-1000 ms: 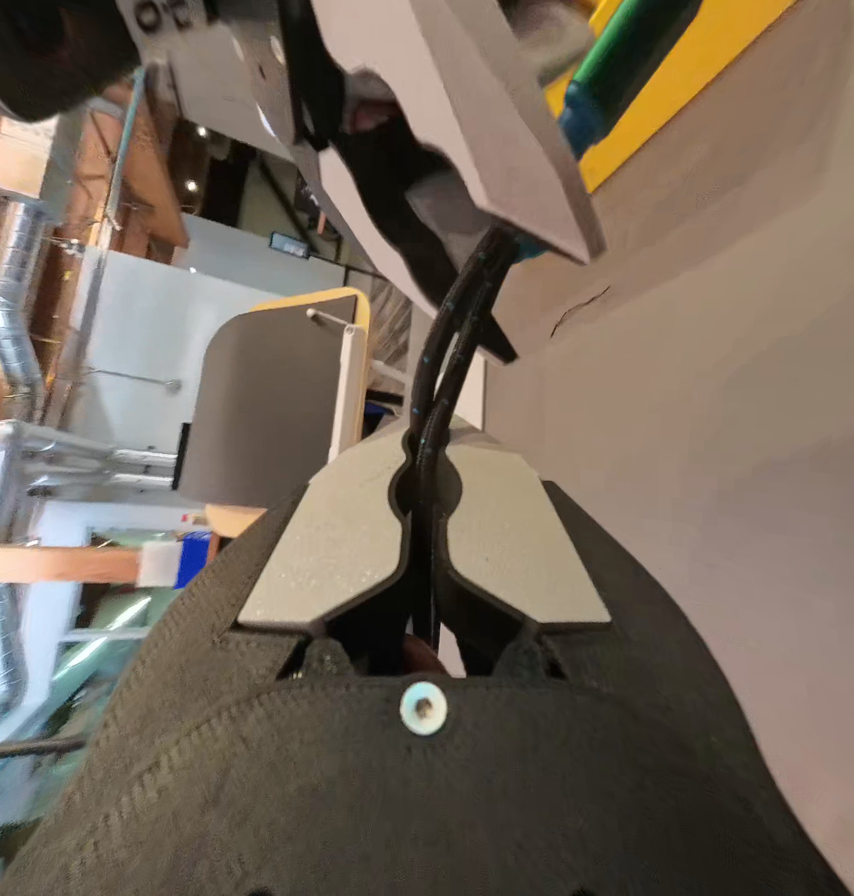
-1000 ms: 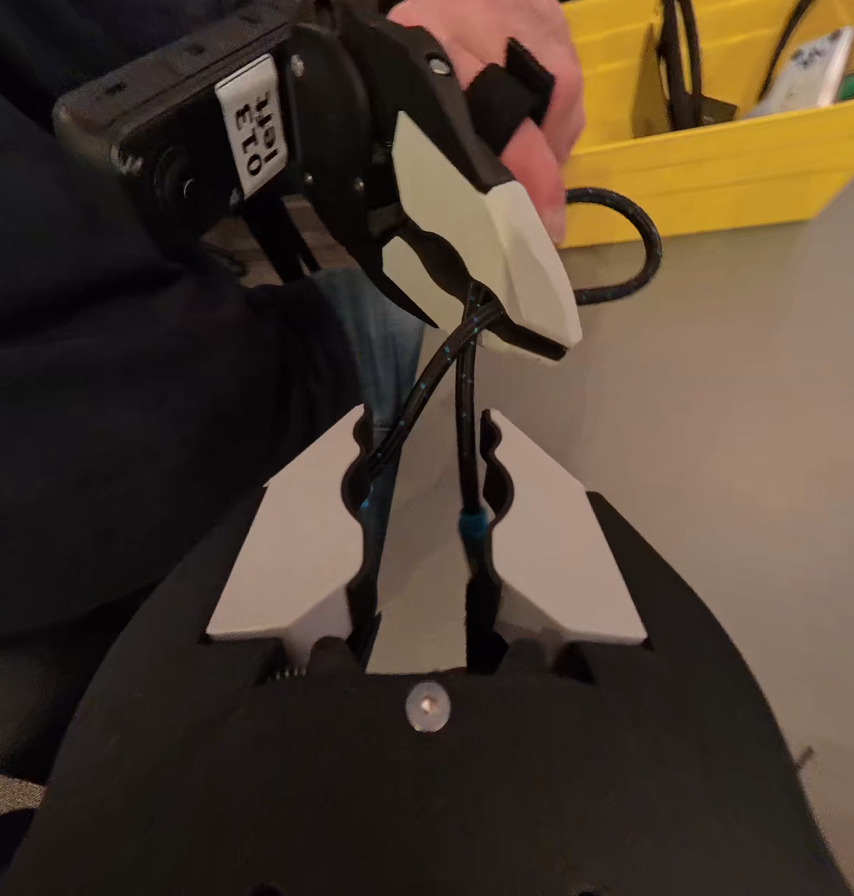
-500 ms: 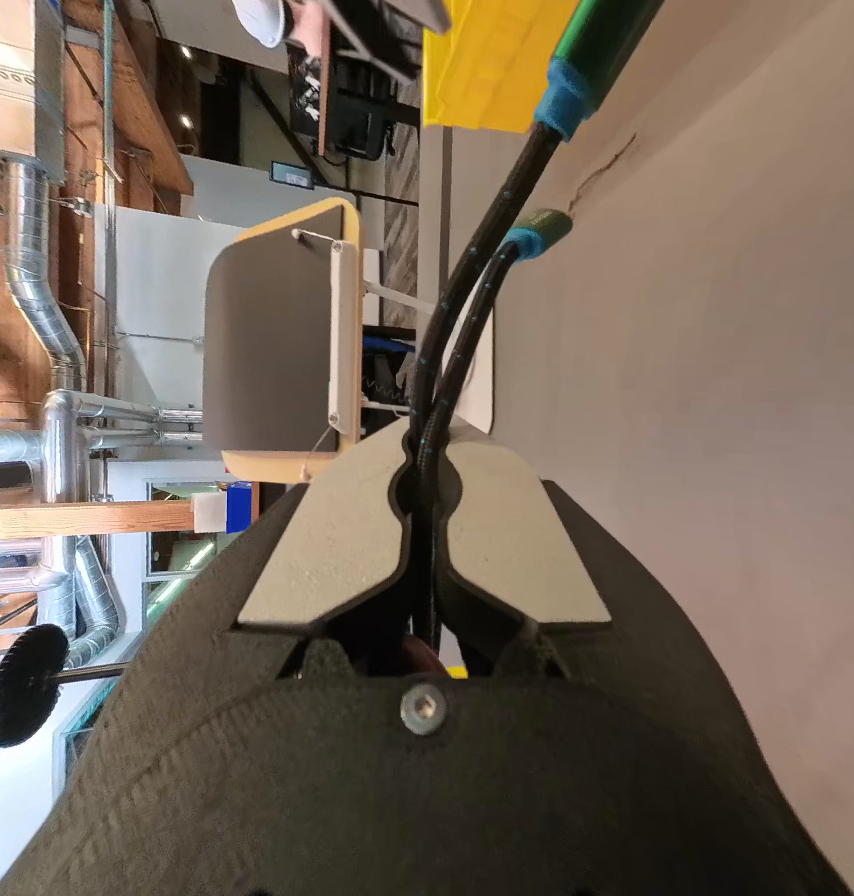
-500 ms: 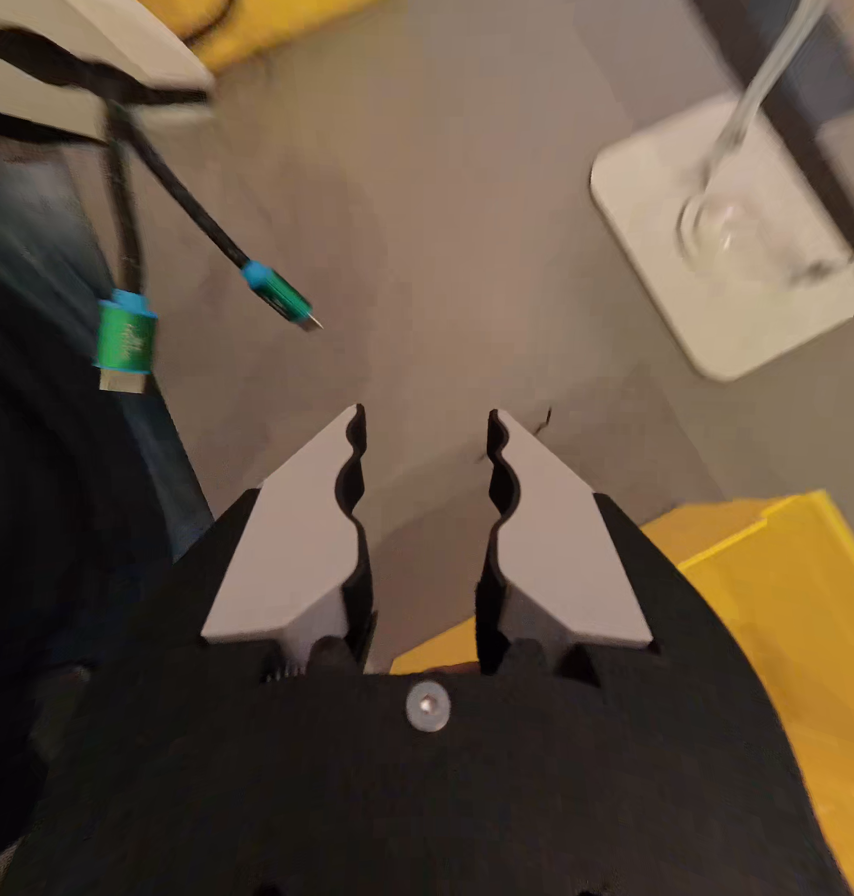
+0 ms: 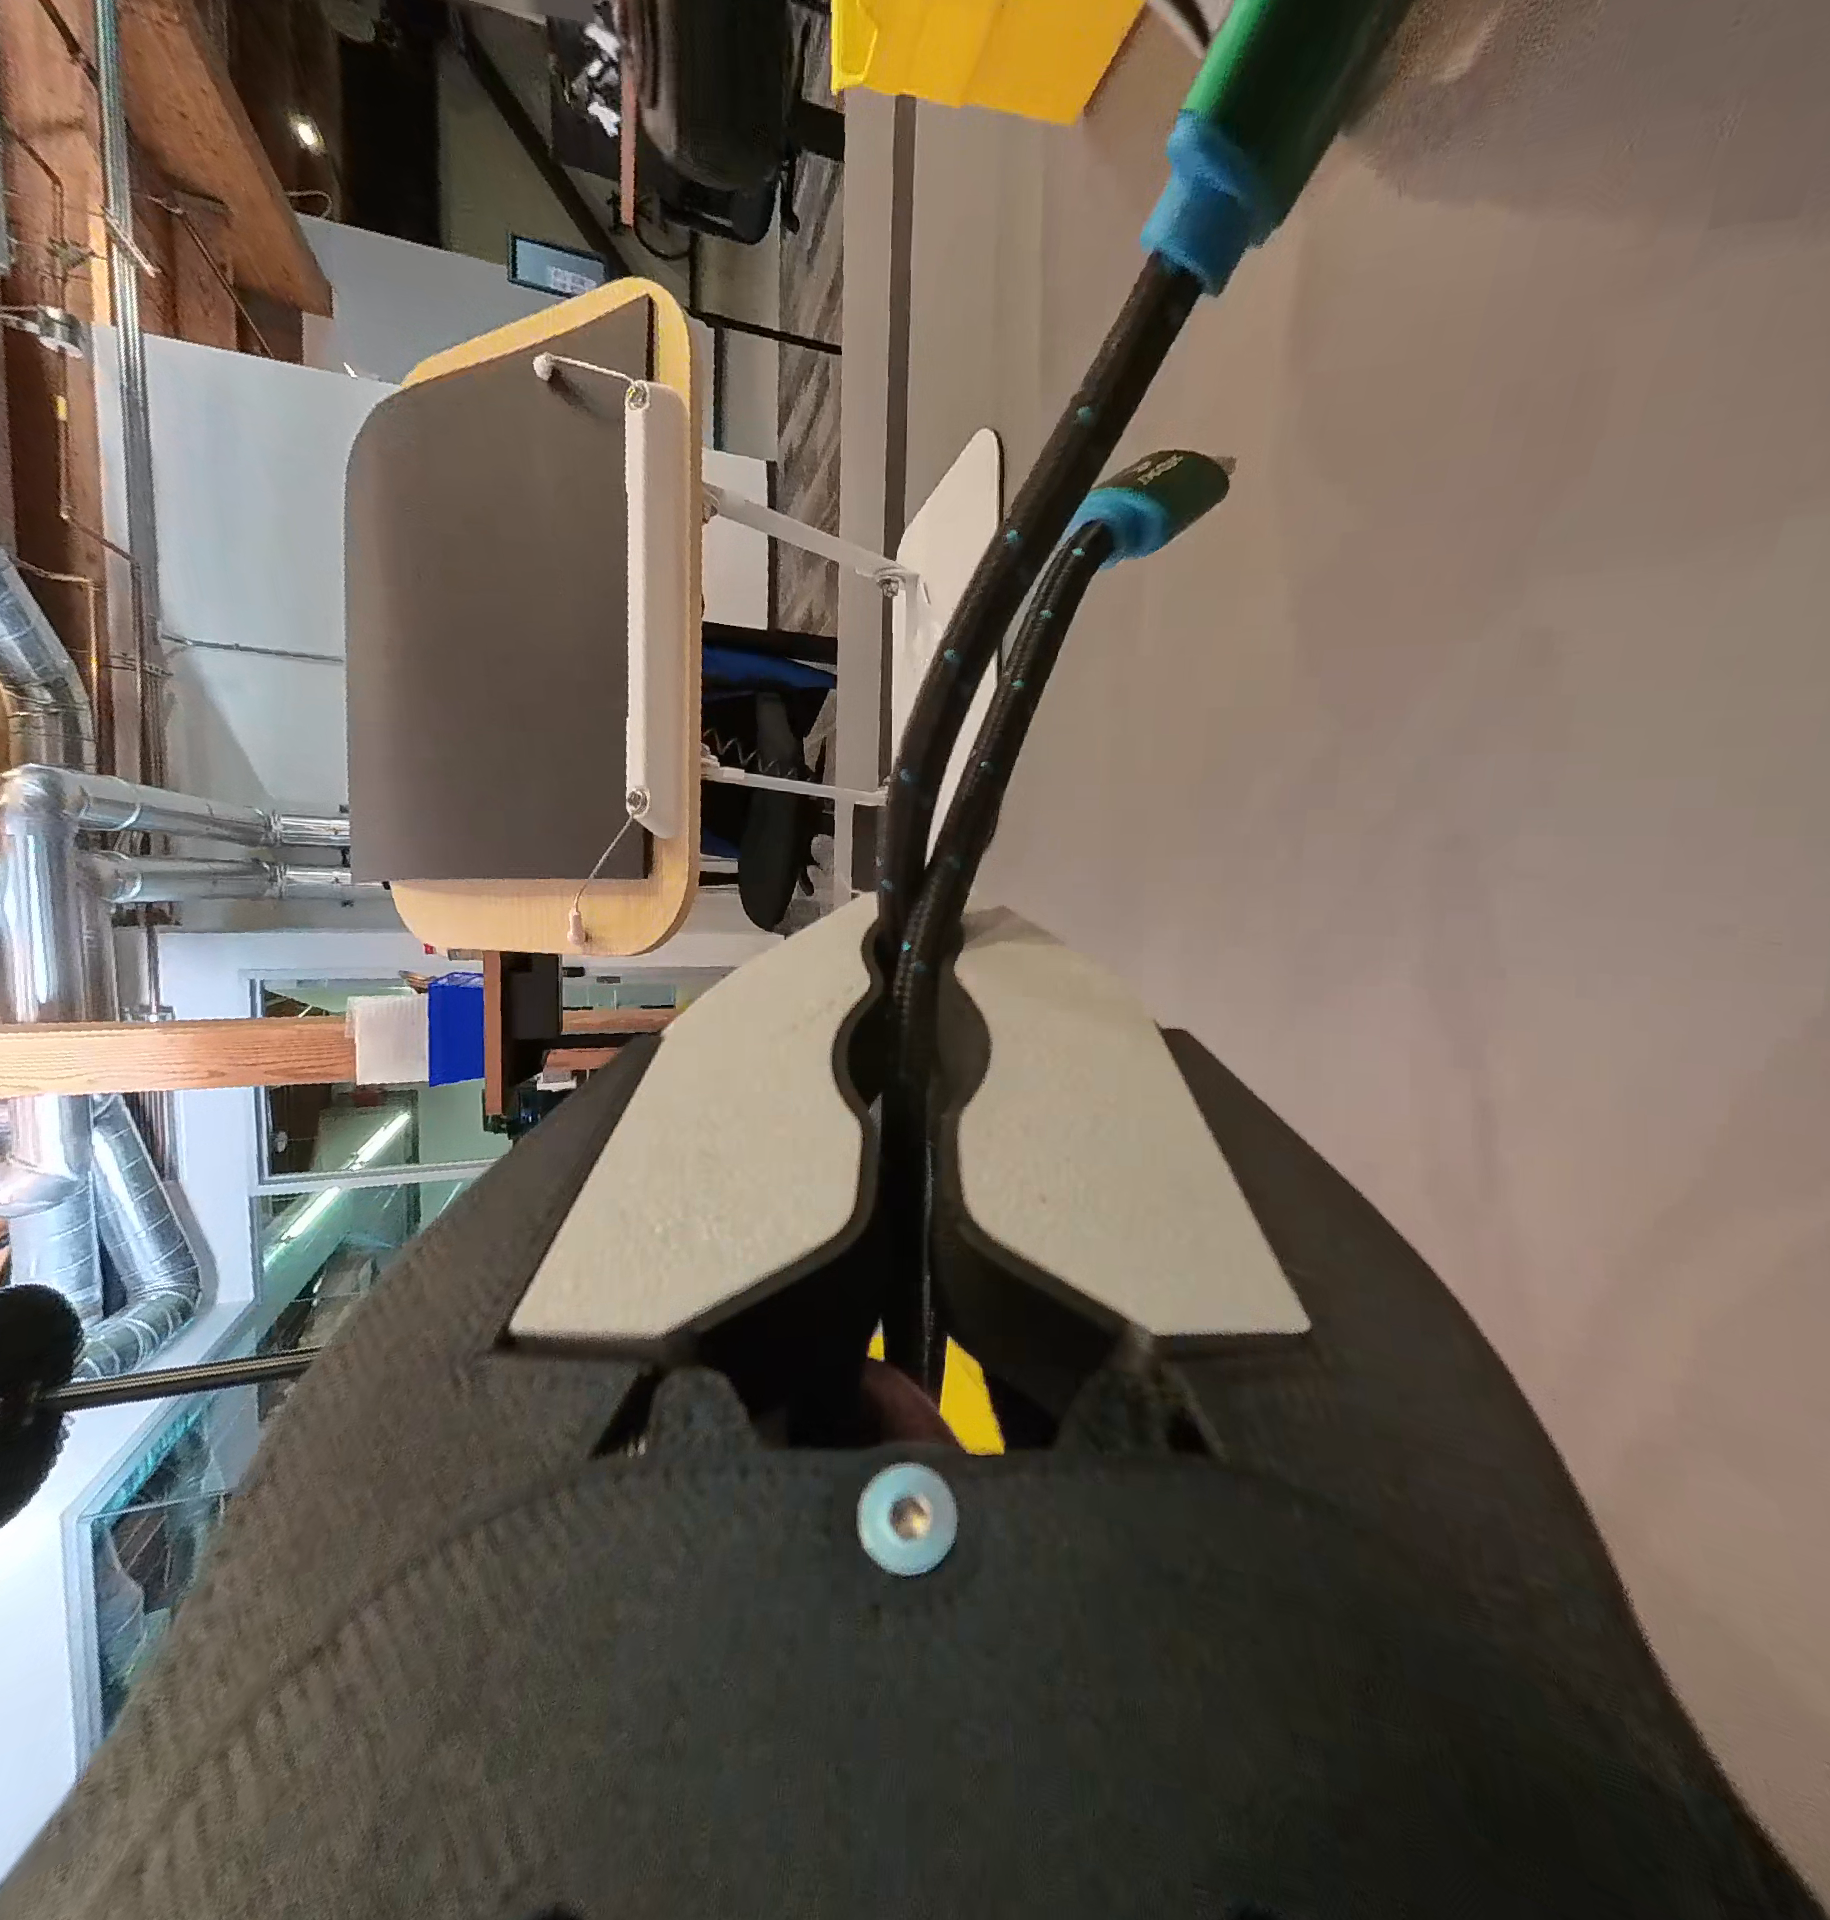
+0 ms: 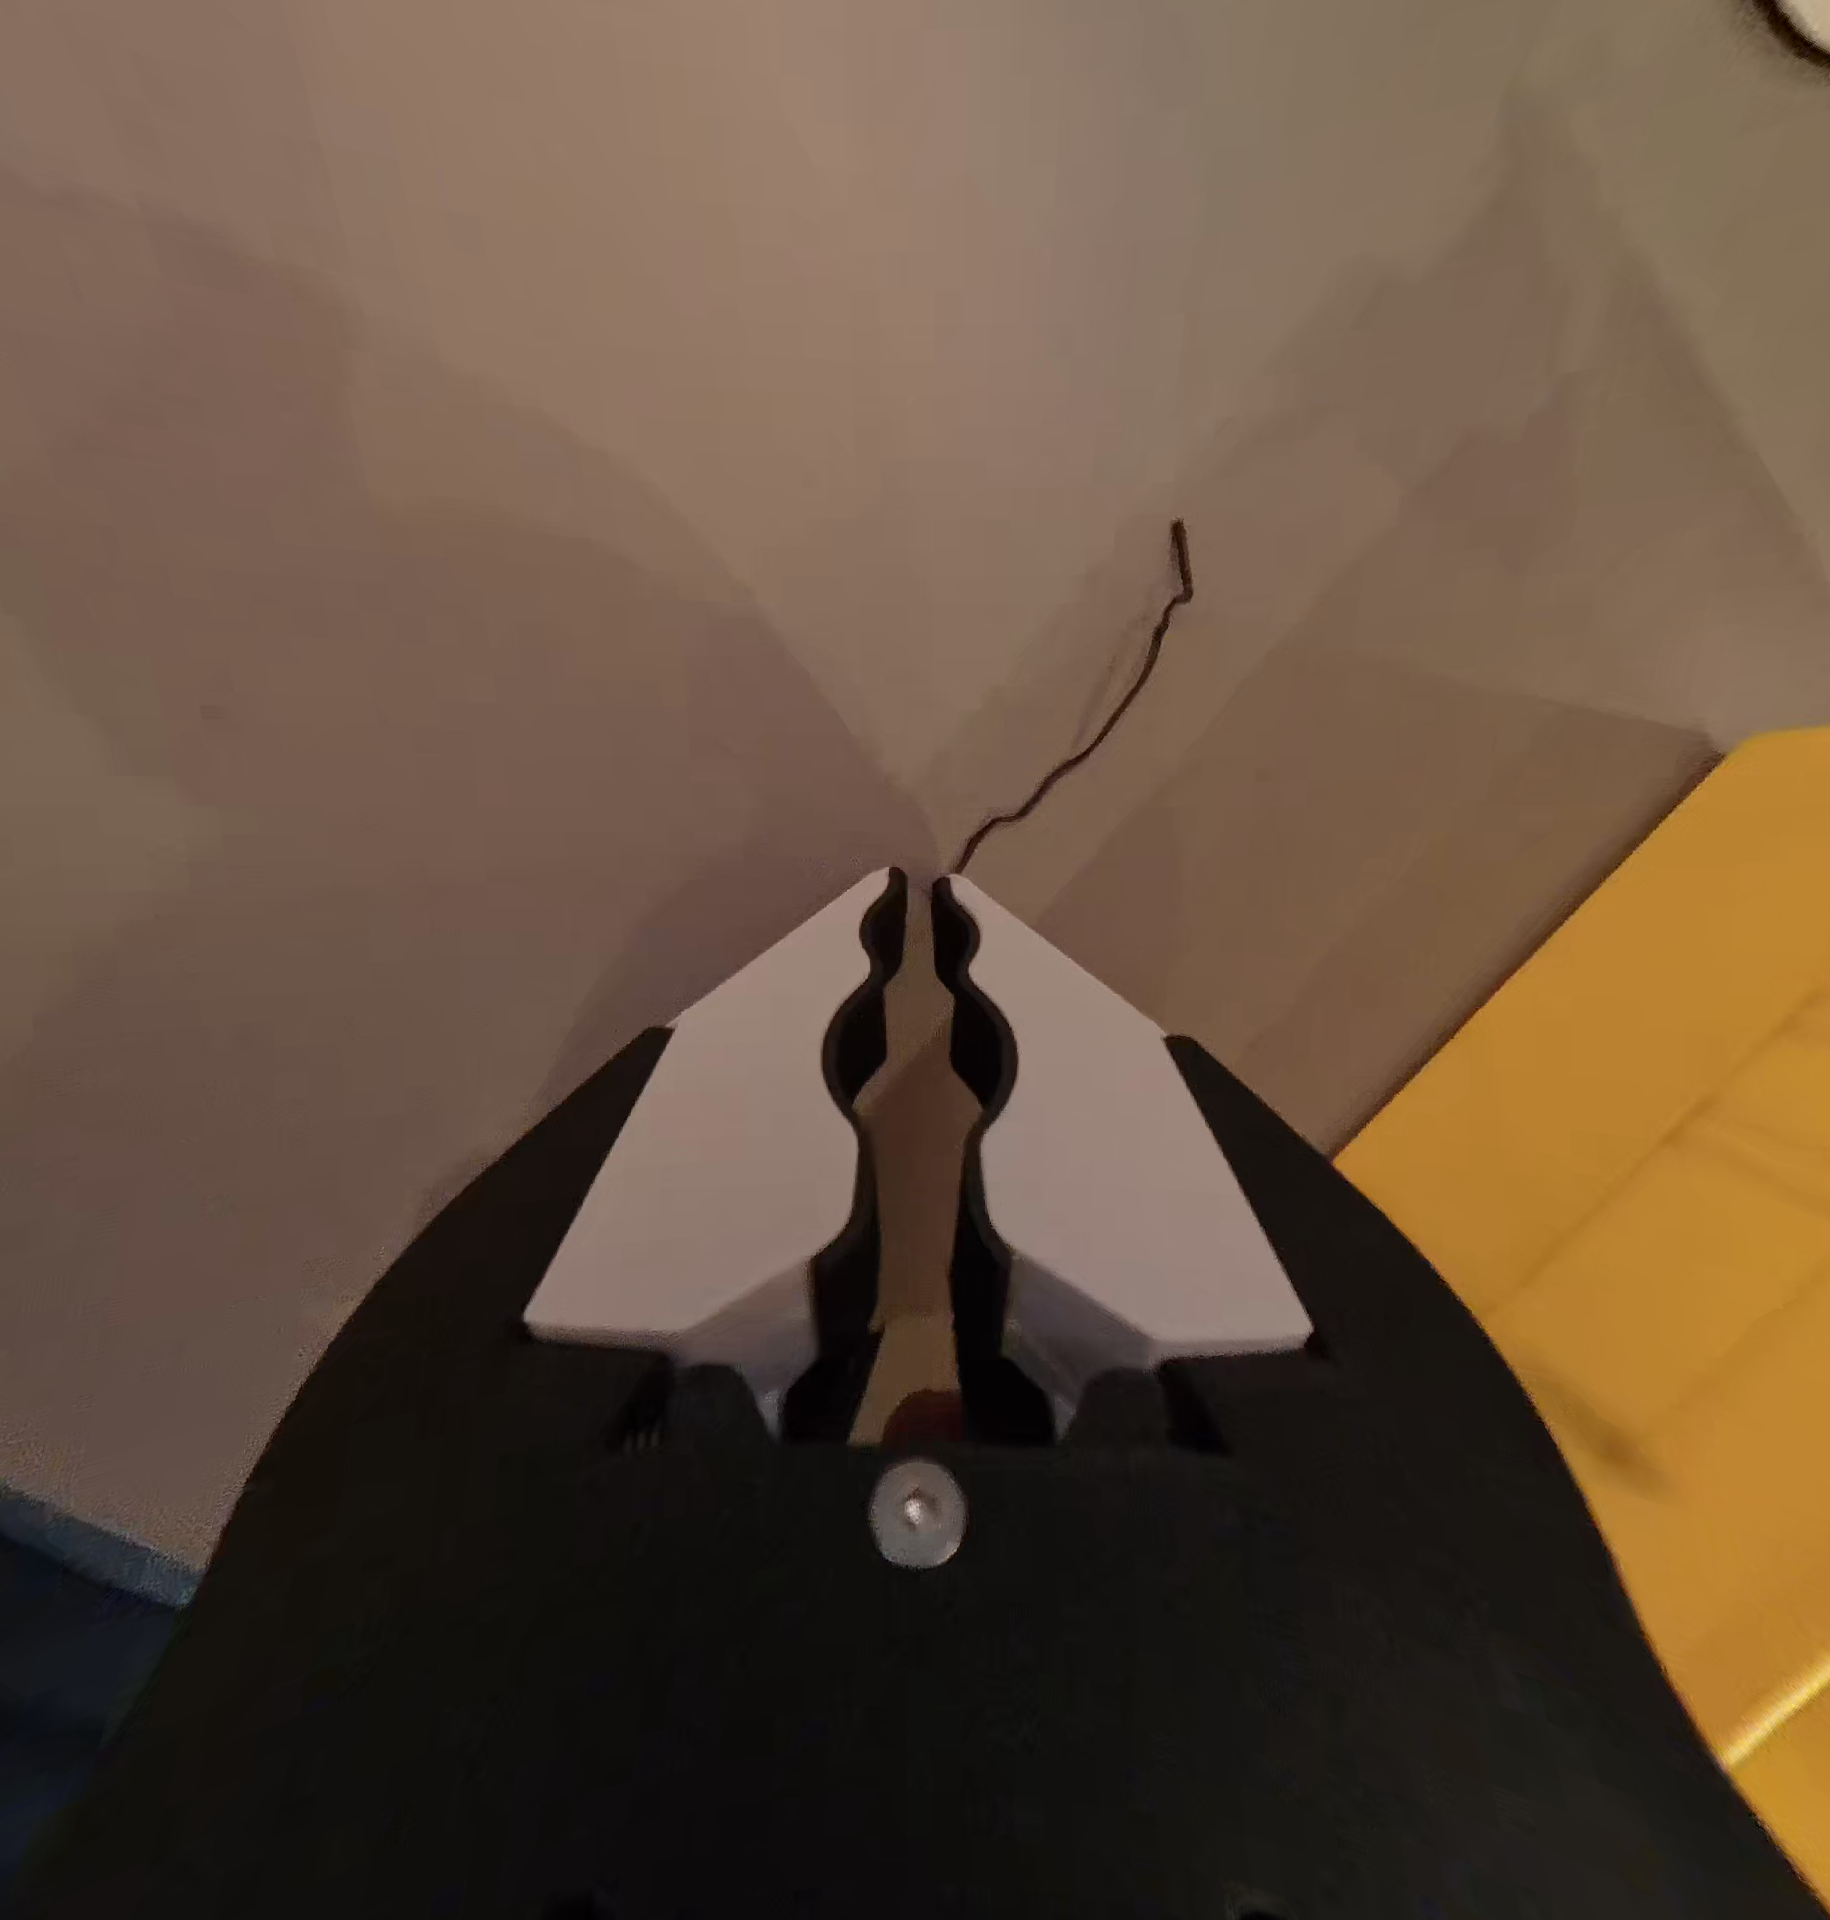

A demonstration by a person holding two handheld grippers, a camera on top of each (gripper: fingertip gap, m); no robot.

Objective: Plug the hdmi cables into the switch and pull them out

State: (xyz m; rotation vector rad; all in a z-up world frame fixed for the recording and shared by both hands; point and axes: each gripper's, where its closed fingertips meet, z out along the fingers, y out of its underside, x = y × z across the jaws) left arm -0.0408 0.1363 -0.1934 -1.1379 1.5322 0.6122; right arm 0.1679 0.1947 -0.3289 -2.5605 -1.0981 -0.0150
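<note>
A workshop room seen sideways, beyond a pale grey table.

In the left wrist view the picture is turned on its side: the grey table (image 5: 1513,727) fills the right half, and past its far edge stands a wood-edged chair (image 5: 516,665) with a dark seat. Silver ducts (image 5: 17,644) run along brown wooden beams (image 5: 215,156) at the left edge, beside a white wall (image 5: 246,499). A small ceiling light (image 5: 306,133) glows among the beams. The right wrist view shows the same table top under warm, dim light, crossed by soft shadows and marked by a thin dark crack (image 6: 1098,727).
</note>
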